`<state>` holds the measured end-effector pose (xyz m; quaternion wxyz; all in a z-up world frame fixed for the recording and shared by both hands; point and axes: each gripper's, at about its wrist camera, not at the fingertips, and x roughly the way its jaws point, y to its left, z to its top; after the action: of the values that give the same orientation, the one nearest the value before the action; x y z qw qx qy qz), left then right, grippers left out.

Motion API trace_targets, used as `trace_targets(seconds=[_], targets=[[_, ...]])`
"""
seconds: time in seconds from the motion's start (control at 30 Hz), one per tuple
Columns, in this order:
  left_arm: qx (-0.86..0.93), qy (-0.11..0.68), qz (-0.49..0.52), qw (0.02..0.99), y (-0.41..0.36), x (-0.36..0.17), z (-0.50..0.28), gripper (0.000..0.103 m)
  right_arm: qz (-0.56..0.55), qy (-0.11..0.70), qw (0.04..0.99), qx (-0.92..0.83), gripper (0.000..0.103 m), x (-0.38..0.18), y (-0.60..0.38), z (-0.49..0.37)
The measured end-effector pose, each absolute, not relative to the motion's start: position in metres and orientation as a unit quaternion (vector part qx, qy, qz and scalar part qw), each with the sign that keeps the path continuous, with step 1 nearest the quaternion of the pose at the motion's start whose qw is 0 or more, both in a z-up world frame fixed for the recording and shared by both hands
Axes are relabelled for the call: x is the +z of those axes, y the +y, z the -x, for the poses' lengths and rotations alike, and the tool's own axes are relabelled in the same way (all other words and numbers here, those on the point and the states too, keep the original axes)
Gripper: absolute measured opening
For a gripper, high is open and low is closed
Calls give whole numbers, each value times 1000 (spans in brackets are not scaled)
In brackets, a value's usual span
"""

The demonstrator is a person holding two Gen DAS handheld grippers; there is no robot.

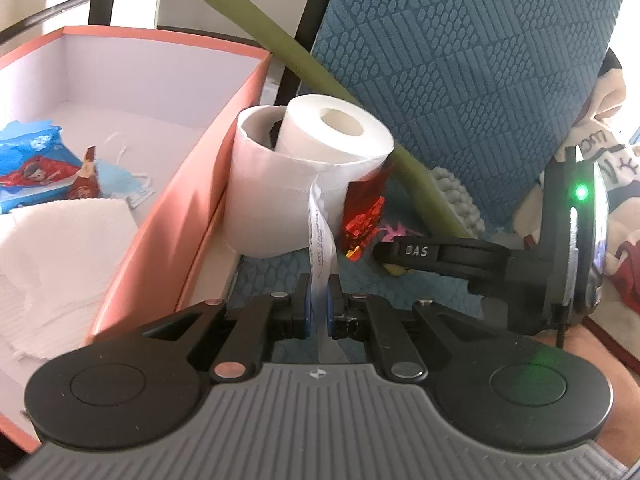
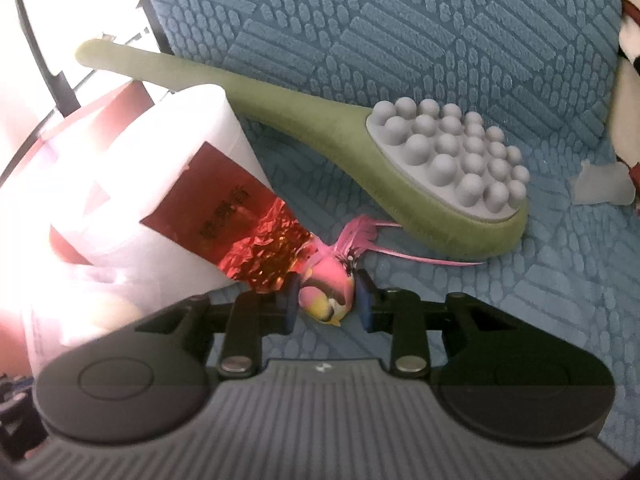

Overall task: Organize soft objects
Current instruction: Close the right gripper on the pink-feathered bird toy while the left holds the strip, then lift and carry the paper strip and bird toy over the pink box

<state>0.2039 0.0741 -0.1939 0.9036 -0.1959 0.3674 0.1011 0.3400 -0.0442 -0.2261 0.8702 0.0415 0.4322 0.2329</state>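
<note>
Here, view by view.

Left wrist view, gripper: the left gripper (image 1: 319, 312) has its jaws nearly closed, the blue pads pinching a long white printed fabric label strip (image 1: 320, 236).
Left wrist view, strip origin: the strip hangs from a white fabric cylinder-shaped holder (image 1: 268, 196) with stitched seams; a white toilet paper roll (image 1: 336, 132) leans inside it.
Left wrist view, box: a coral-pink cardboard box with white lining (image 1: 208, 128) stands just left of the holder, cut off at the frame edge. Inside lie a folded white ribbed towel (image 1: 60, 248), a pale blue face mask (image 1: 120, 180) and a blue plastic packet (image 1: 28, 160); its print is too small to read.
Left wrist view, occlusion: the right gripper (image 1: 384, 250) enters from the right and hides most of the small toy; only pink wisps show.
Right wrist view, gripper: the jaws stand part open around a small pink and yellow feathered bird toy (image 2: 326, 288) lying on the teal textured cushion (image 2: 400, 20). Whether the pads press on it cannot be told.
Right wrist view, only here: the olive green long-handled massager with grey rubber knobs (image 2: 440, 168) shows whole, beside the toy.
Right wrist view, foil: a crinkled red foil wrapper (image 2: 264, 248) touches the holder, which is overexposed.
</note>
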Motion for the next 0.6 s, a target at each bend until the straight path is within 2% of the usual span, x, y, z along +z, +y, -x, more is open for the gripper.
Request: trace_targets(seconds=[0.6], targets=[[73,365,192,908,70,-172,-169,8,-52,408,882,231,33,-197,-81,-298]])
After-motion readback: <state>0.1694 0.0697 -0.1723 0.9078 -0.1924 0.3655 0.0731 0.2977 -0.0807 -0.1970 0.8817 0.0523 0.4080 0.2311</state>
